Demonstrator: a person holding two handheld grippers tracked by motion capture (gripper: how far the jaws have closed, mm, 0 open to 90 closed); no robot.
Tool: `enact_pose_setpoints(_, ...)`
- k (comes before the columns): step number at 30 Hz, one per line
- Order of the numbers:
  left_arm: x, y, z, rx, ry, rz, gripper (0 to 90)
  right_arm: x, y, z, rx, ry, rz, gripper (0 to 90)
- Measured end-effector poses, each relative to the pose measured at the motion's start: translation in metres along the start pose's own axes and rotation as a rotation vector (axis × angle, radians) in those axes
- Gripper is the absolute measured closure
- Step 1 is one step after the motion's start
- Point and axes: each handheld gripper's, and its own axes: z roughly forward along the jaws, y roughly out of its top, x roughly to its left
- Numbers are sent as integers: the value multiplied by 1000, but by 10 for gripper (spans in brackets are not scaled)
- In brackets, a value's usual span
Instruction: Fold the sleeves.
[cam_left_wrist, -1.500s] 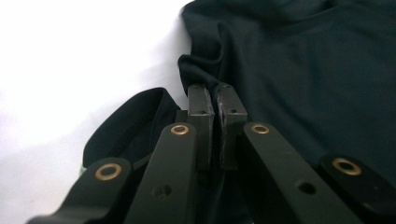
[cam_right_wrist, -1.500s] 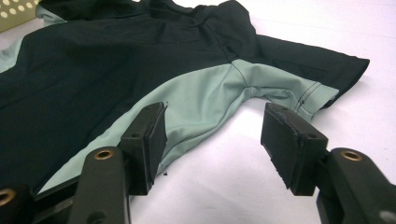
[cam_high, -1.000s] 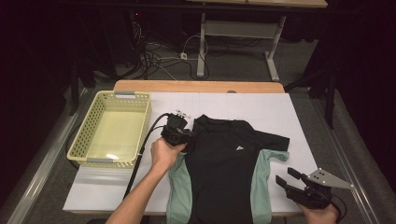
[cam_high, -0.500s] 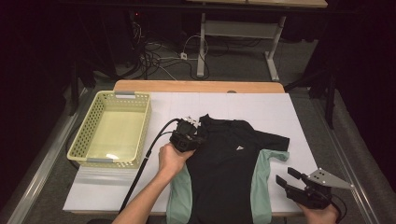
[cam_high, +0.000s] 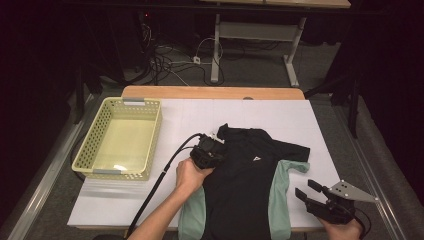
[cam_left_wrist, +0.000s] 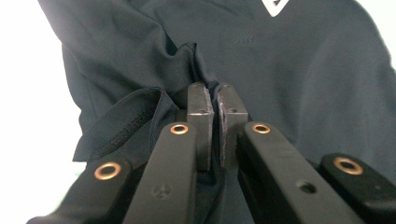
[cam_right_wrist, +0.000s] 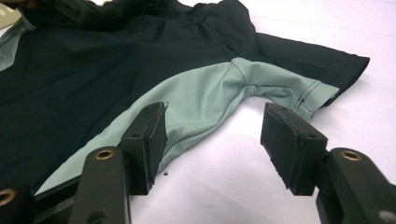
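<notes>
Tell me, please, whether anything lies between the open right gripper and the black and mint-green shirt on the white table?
Nothing visible does. The right gripper hovers open beside the black and mint-green shirt, one jaw over its green side panel, with bare white table between the jaws. The left gripper is shut on the shirt's far sleeve.

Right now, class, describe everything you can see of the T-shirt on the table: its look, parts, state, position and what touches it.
The T-shirt is black, of a smooth sporty-looking fabric, with pale green side panels and a small white logo on the chest. It lies spread on the white table, collar away from the person. One short sleeve lies flat; the other is folded inward, its fabric pinched in the shut left gripper, with the hemmed edge hanging loose beside the jaws. The right gripper is open by the green side panel, not gripping it.
</notes>
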Motion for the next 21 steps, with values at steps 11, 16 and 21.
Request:
enact_pose_setpoints(11, -1, 1, 8, -7, 17, -7, 811, 0, 0, 1, 7, 9, -3, 413)
enact_pose_setpoints(16, 0, 2, 3, -22, 10, -10, 764, 0, 0, 1, 8, 9, -1, 413)
enact_pose_setpoints(21, -1, 1, -4, -30, 4, -1, 738, 0, 0, 1, 8, 9, -1, 413)
